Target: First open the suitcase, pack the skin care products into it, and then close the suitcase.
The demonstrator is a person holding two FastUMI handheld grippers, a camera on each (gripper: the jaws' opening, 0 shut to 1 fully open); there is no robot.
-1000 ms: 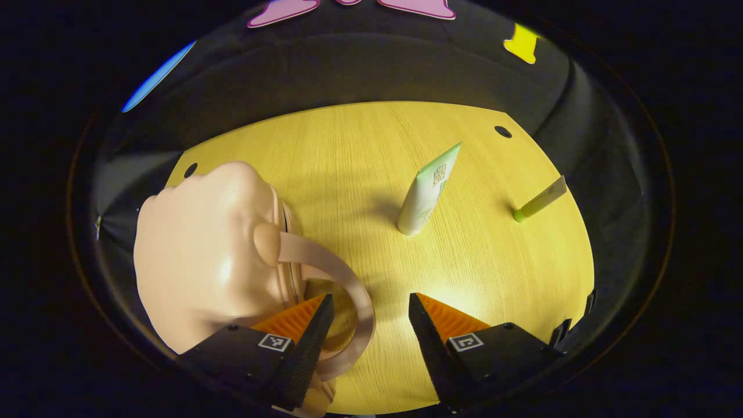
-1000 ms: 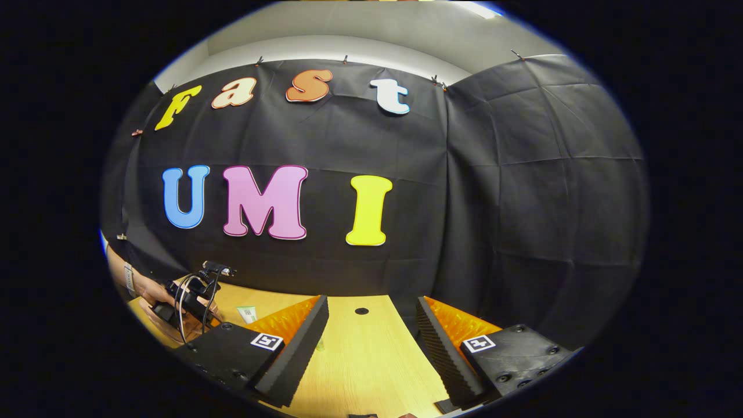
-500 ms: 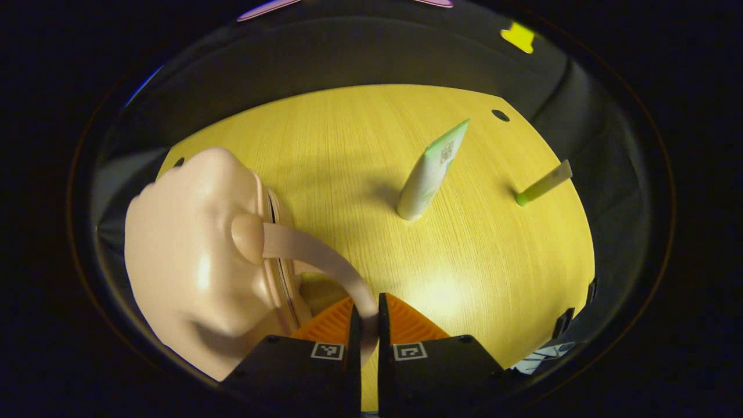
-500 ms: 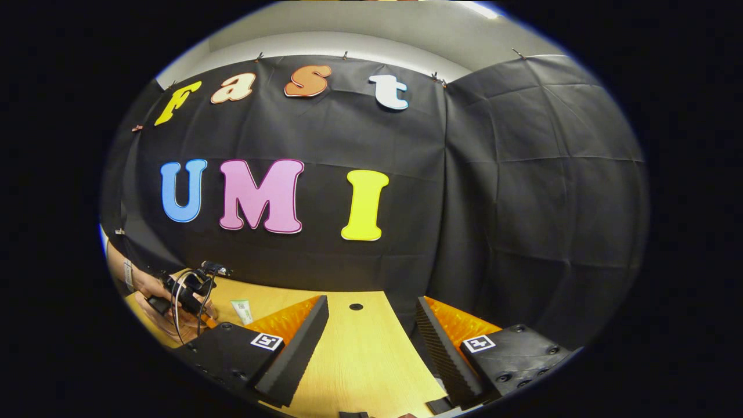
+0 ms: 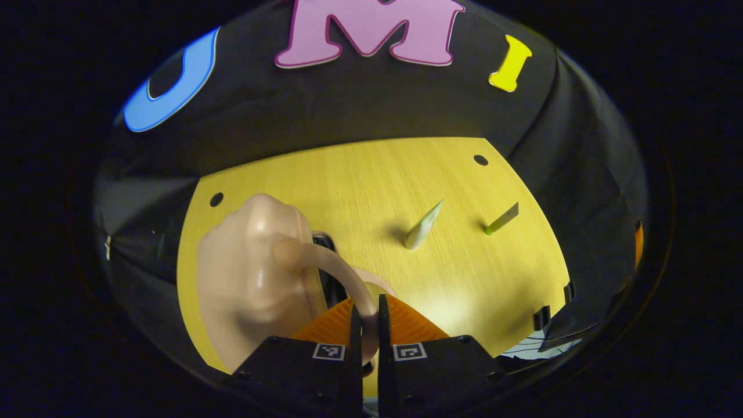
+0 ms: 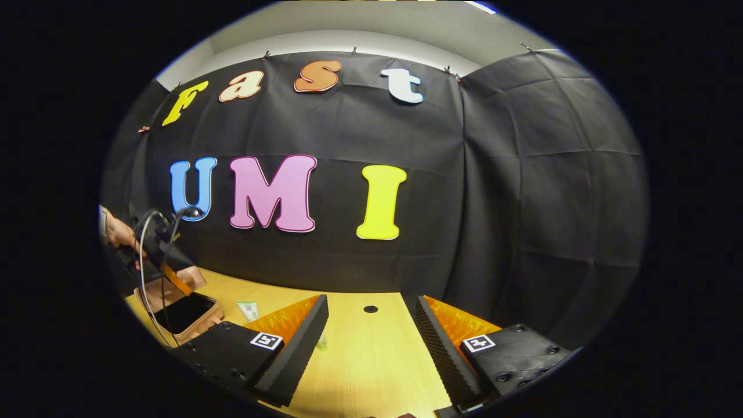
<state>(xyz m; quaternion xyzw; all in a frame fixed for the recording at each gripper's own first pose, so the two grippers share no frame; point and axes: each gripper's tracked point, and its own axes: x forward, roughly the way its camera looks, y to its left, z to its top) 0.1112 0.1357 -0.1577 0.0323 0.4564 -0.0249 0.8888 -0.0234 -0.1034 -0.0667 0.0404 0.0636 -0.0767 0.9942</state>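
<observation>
Pinching suitcase handle [image 5: 342, 273], left hand-held gripper [image 5: 365, 325], suitcase [image 5: 255, 273] lid ajar

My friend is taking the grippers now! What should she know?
Left gripper: shut on the pink suitcase's handle, lifting the lid; a dark gap shows inside.
Right gripper: open, holding nothing, low over the table.
White-green tube and yellow-green tube stand on the table, outside the suitcase.
Done: suitcase partly opened.
Left: open it fully, pack both tubes, close it.
</observation>
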